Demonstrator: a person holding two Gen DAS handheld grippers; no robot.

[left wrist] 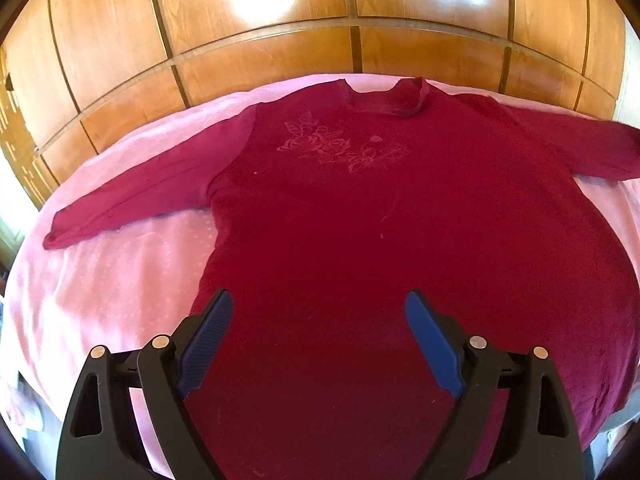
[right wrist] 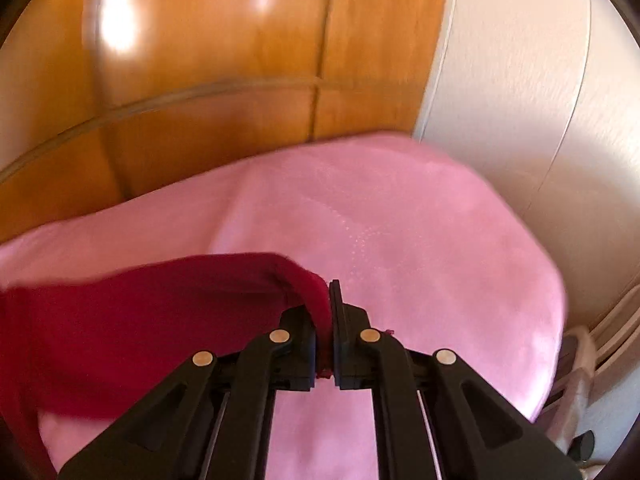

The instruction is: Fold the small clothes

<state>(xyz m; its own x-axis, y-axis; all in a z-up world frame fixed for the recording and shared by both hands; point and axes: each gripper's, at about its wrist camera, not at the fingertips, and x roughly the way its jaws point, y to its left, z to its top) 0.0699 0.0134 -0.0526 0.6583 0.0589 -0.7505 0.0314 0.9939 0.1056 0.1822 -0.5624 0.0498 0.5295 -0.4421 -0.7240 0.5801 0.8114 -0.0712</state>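
Note:
A dark red long-sleeved top [left wrist: 360, 216] with a pale flower print [left wrist: 340, 148] lies spread face up on a pink bedspread [left wrist: 112, 280], both sleeves stretched out. My left gripper [left wrist: 319, 300] is open and empty, hovering over the lower part of the top near its hem. In the right wrist view my right gripper [right wrist: 330, 292] is shut on the cuff end of the top's sleeve [right wrist: 160, 300] and holds it lifted a little above the pink bedspread [right wrist: 400, 220]. The sleeve trails away to the left.
Wooden wardrobe doors [left wrist: 280, 48] stand right behind the bed. A white wall [right wrist: 540, 100] is to the right of the bed. The bed's right edge [right wrist: 556, 320] drops off near some pale objects on the floor.

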